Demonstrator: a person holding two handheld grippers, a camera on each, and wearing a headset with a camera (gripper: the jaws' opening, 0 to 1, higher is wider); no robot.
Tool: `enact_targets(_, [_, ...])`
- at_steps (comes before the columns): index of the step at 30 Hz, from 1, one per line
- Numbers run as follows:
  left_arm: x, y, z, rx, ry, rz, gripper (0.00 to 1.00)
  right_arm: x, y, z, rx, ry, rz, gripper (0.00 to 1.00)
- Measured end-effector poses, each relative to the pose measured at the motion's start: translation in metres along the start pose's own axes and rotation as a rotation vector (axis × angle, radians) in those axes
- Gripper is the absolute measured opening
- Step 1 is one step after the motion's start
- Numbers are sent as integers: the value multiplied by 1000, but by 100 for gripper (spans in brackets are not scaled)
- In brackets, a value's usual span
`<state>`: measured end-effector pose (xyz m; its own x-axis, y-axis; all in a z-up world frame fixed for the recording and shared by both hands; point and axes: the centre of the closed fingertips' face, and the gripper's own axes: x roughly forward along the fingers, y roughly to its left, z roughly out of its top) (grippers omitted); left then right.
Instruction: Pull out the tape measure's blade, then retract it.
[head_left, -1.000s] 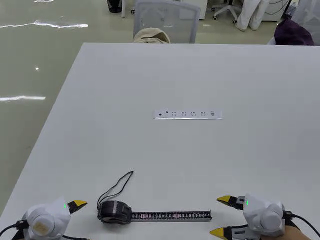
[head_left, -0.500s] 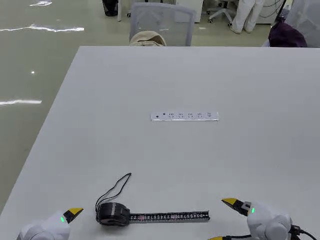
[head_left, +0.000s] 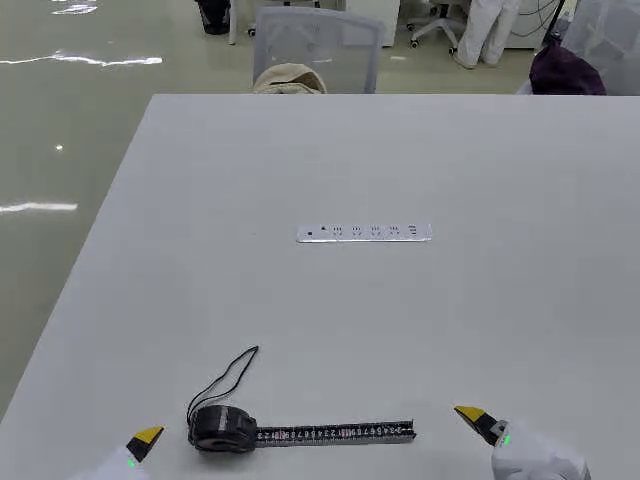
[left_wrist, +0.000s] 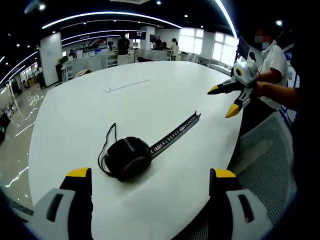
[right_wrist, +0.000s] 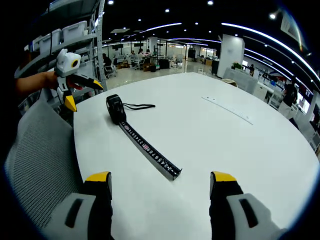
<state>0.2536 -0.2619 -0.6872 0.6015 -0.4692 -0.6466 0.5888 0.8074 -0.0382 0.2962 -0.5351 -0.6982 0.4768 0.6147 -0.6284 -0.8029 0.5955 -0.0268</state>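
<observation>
Bright ceiling light; floor glare

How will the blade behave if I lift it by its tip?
Thin and lying flat, the blade would probably flex and sag. The chunky case likely stays down as an anchor. It lies extended with nothing holding it, so probably locked, not springing back.

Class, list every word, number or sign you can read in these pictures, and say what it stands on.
"3 4 5 6 7": a run of white scale numerals, as best it reads, on the pulled-out black tape blade; its other numerals are too small to read.
Round black tape measure case: no label can be read.
Flat white power strip: its markings are too small to read.
</observation>
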Motion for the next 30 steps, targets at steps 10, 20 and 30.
enact_targets(10, [-2, -9, -2, -38, 4, 69, 99, -8, 10, -4, 30, 23, -43, 87])
enact_targets(20, [-5, -8, 5, -123, -61, 170, 99, -9, 19, -1, 90, 4, -79, 89])
enact_targets(30, [-6, -12, 4, -145, -67, 199, 99, -9, 27, 2, 108, -5, -95, 89])
